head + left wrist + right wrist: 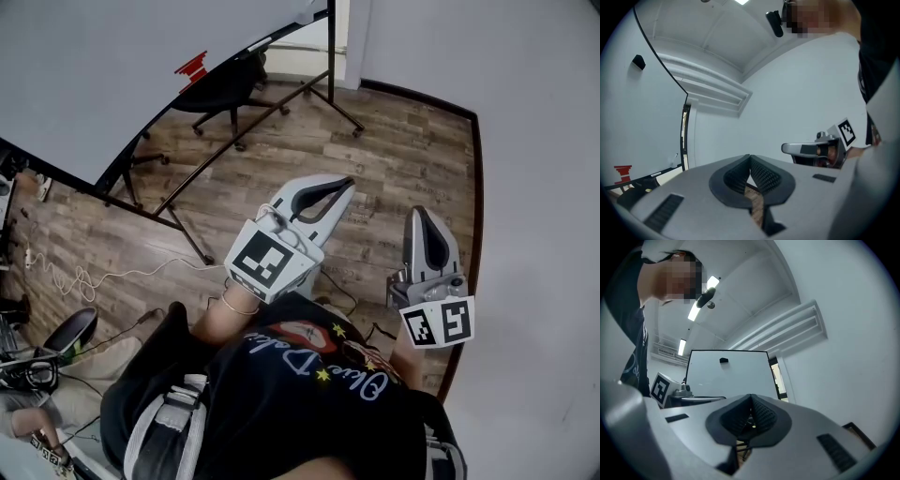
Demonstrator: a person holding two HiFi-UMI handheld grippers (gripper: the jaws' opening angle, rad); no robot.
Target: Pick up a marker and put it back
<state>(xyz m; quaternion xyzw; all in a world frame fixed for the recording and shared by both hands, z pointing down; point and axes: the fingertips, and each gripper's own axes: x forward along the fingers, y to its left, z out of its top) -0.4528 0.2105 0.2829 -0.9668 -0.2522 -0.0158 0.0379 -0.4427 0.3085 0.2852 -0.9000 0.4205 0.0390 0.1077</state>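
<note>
From the head view, the person in a black printed T-shirt [300,394] stands on a wood floor [403,159] and holds both tools out level in front. The left gripper [343,184] points towards a whiteboard [103,66] on a black stand, and the right gripper [418,216] runs alongside the white wall [534,187]. A black office chair [225,89] sits under the board and a pale cable [84,277] trails across the floor. A red item [192,66] is stuck on the board. A slim pale thing [260,43] lies on the board's ledge, too small to call a marker.

In the left gripper view, the left gripper [750,158] has its jaws pressed tip to tip with nothing between them. Only floor shows through the slot lower down. The right gripper [787,148] reaches in from the right, its marker cube [846,131] behind it. The board's black edge and the red item [622,171] sit far left.

In the right gripper view, the right gripper [751,397] is likewise closed tight and empty. Straight ahead stands the whiteboard [731,376] with a small black item [723,360] on it. The left gripper [721,398] is at the left and a ceiling light [696,311] is overhead. No view shows a marker plainly, and neither tool carries one.
</note>
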